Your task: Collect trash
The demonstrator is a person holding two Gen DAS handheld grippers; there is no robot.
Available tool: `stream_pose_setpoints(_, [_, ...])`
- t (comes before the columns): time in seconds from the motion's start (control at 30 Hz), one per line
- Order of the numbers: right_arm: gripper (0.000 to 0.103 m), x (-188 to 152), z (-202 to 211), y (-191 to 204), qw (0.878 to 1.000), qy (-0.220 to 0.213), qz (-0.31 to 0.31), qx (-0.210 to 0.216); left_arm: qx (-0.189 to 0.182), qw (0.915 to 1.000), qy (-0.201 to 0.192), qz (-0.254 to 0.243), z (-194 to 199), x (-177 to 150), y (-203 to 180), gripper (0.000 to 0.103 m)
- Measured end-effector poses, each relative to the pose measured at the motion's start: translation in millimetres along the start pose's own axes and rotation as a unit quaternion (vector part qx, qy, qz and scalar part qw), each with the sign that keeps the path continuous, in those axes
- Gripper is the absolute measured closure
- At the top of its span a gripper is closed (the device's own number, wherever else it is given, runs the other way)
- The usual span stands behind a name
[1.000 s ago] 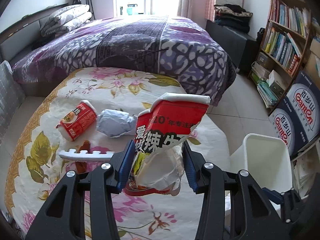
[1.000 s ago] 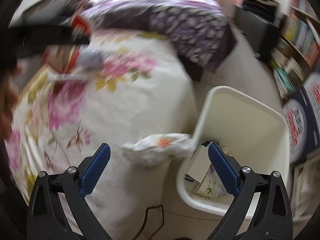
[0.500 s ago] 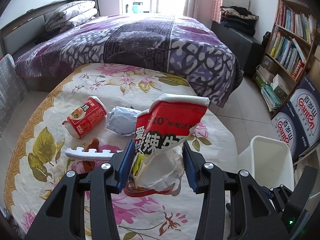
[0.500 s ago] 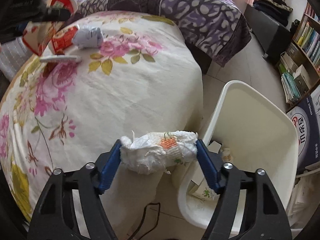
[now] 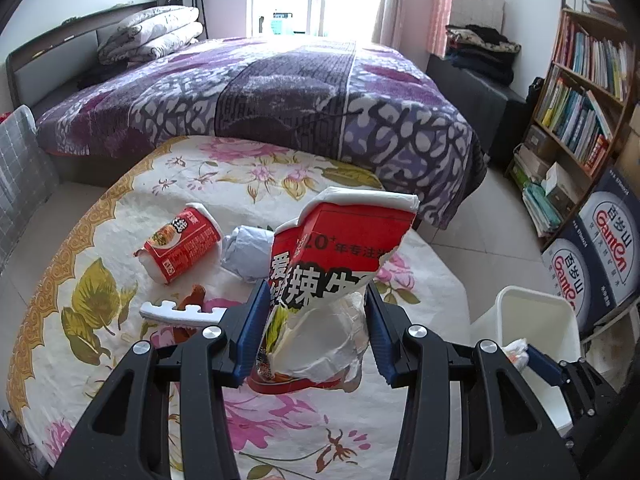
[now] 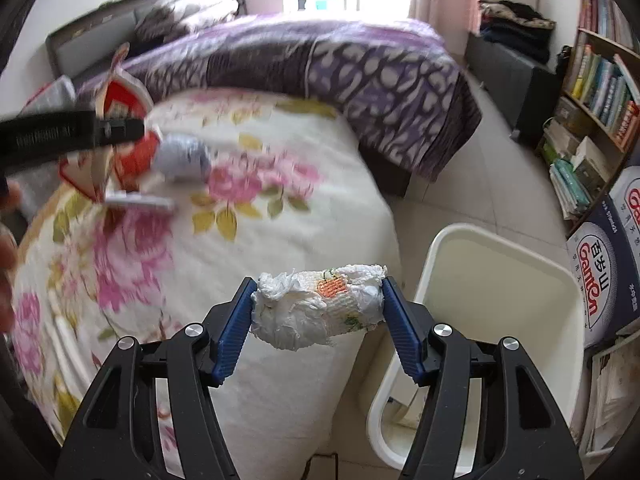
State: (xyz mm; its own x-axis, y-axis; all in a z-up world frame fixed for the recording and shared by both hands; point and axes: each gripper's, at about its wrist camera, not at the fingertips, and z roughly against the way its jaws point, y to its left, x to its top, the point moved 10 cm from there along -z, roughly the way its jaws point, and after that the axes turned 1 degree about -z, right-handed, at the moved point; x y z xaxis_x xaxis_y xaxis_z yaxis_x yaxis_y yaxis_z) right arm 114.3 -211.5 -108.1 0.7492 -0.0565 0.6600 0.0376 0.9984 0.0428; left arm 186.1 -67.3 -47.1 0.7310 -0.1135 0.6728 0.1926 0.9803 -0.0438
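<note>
Red and white, a torn instant-noodle cup [image 5: 340, 268] hangs clamped between the blue pads of the left gripper [image 5: 314, 332], held clear above the floral tablecloth [image 5: 100, 264] with its crushed white lining sagging below the printed band. On the cloth behind it lie a second red noodle cup [image 5: 180, 245] on its side, a crumpled grey-white wrapper [image 5: 246, 252] just beside that cup, and a white notched foam strip [image 5: 176, 314] near the gripper's left finger, with a small brown scrap [image 5: 192, 298] touching the strip. The right gripper [image 6: 318, 312] has a wad of crumpled white tissue [image 6: 318, 310] with an orange print between its blue pads; its jaws are closing and both pads press the ends of the wad, which is lifted off the table edge. A cream plastic waste bin [image 6: 440, 248] stands on the tiled floor just to the right of the table, close beside the held tissue; its inside is mostly hidden from this angle. Beyond the table are a bed with a purple patterned quilt [image 5: 304, 92], a bookshelf [image 5: 588, 92] and blue printed cartons [image 5: 600, 248] along the right wall.
</note>
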Motion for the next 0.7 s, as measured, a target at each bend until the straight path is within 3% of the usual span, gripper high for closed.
stream_pose_setpoints(0.4, [0.042,25,46,-61,0.990,-0.082,-0.090,-0.066,-0.013,0.9996,-0.020,-0.016,16,6,-39,0.057])
stream_pose_setpoints(0.7, [0.040,14,61,-125,0.975,-0.082,-0.175,-0.112,-0.031,0.9984,-0.017,-0.045,16,0,-82,0.057])
